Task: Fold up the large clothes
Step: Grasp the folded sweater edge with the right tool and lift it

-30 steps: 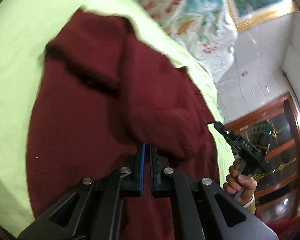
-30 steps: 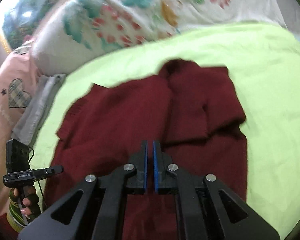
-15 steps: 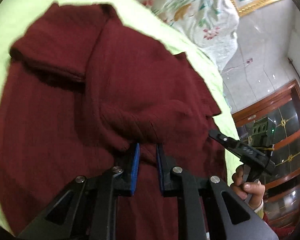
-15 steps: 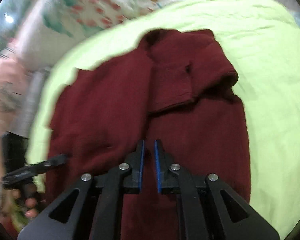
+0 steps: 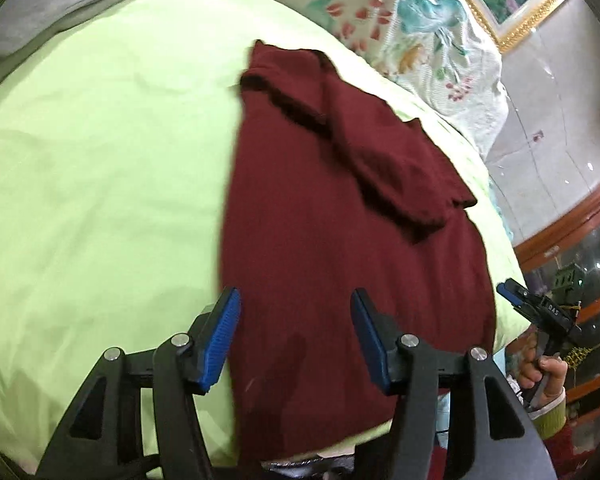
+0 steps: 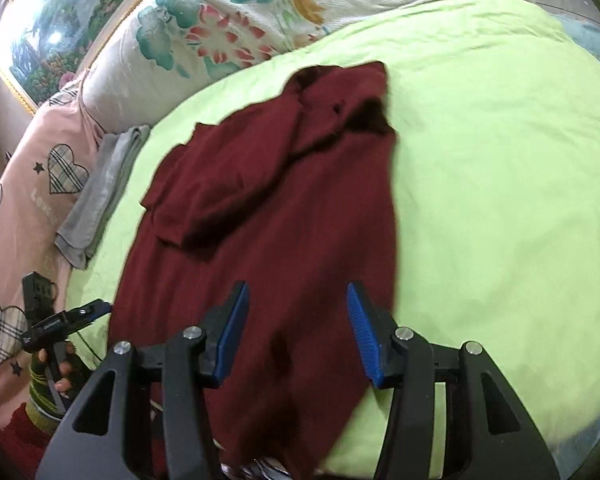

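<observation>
Left wrist view: left claw point(image 5: 296, 340) opening, nothing between pads, tilted down over near hem of maroon sweater point(image 5: 340, 240). Right claw point(image 6: 296, 328) likewise opening, empty, angled down at hem. Sweater mid-frame on green bed point(image 5: 100, 180), sleeves already folded inward; lengthwise fold apparently left. Right hand point(image 5: 544, 372) grips handle lower right.

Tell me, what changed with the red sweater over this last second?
Both tools, left and right, were shut over the red sweater; their jaws are opening now, nothing pinched. The view drew back toward its hem. The sweater stays sleeve-folded on the green sheet.
</observation>
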A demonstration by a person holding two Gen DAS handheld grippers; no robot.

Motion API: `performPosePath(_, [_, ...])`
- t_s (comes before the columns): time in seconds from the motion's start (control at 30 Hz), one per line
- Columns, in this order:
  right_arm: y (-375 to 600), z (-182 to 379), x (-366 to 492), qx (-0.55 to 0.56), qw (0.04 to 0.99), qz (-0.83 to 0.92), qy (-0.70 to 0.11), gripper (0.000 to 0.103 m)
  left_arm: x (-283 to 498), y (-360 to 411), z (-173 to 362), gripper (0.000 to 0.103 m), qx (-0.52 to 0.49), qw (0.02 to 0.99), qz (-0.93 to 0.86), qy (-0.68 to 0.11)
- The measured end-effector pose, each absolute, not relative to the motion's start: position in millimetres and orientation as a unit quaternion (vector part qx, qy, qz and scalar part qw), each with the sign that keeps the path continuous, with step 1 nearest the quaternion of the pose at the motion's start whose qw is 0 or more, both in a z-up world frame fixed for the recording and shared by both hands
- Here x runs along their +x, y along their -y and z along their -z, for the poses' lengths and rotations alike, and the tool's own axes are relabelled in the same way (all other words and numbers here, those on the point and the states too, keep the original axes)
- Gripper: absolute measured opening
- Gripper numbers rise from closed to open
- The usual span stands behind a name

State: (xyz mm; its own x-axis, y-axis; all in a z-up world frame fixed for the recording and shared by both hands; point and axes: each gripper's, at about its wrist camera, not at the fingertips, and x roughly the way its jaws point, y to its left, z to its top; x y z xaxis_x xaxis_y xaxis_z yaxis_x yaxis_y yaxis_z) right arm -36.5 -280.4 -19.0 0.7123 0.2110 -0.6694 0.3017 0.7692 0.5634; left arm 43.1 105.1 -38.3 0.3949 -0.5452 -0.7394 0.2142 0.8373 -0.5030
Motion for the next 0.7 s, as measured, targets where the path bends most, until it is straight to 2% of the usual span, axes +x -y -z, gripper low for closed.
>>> performPosePath(0.13, [280,32,-64,0.356,0.851,0.029,-0.386,0.052,22,-122,42,0.065,-0.168,0.822,0.228,-0.493])
performPosePath(0.23, [277,51,-71,0.39,0.832,-0.016,-0.395,0.052,18,-126,56,0.065,-0.195,0.796,0.255,-0.513])
performPosePath(0.4, [279,71,-69,0.472,0.804,-0.101,-0.348,0.049,16,-123,67,0.065,-0.236,0.767,0.292,-0.521])
performPosePath(0.43, [281,75,-69,0.489,0.795,-0.112,-0.34,0.03,17,-125,68,0.065,-0.244,0.763,0.296,-0.521])
performPosePath(0.47, [281,79,-70,0.494,0.791,-0.115,-0.343,0.003,17,-127,69,0.065,-0.252,0.759,0.299,-0.521])
performPosePath(0.7, [303,65,-109,0.506,0.808,-0.11,-0.282,0.004,15,-140,75,0.065,-0.294,0.74,0.313,-0.518])
